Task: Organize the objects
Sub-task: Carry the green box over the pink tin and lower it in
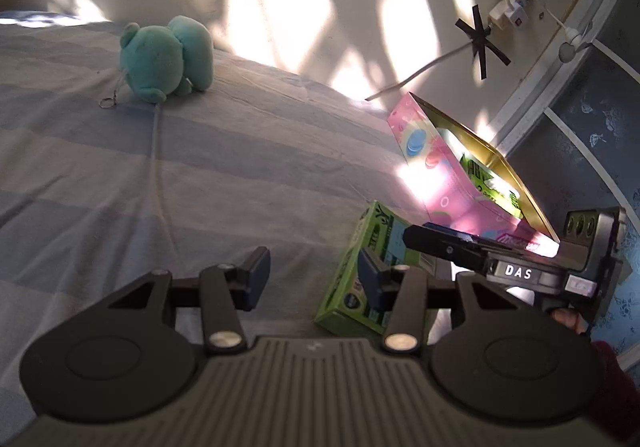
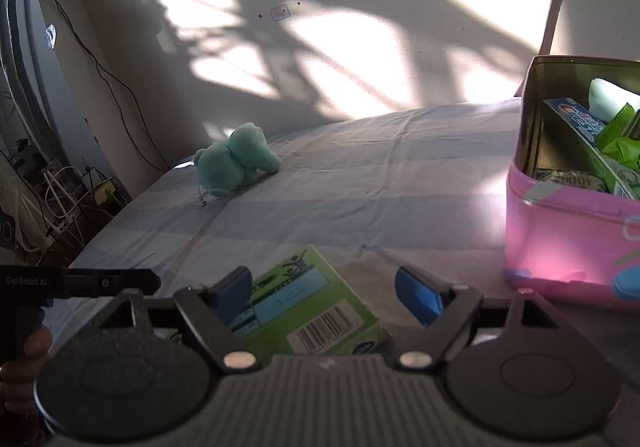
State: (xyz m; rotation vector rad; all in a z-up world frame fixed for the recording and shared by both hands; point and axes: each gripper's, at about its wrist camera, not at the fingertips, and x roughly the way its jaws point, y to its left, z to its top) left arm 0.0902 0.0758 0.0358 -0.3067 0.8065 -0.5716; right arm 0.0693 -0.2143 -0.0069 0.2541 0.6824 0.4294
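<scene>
A green box [image 2: 304, 307] lies flat on the striped bed sheet, right under my open right gripper [image 2: 326, 293]; it also shows in the left wrist view [image 1: 360, 279]. A pink tin [image 2: 568, 239] stands open at the right, holding several packets and a toothpaste box; it also shows in the left wrist view [image 1: 452, 183]. A teal plush toy [image 1: 168, 59] with a keyring lies farther back on the bed, also in the right wrist view [image 2: 236, 159]. My left gripper [image 1: 314, 279] is open and empty, just left of the green box.
The bed [image 1: 120, 175] runs up to a sunlit wall. Cables and a power strip [image 1: 516, 3] are taped to the wall above the tin. A window frame [image 1: 560, 95] is at the right. Cluttered wires [image 2: 60, 191] lie off the bed's far left edge.
</scene>
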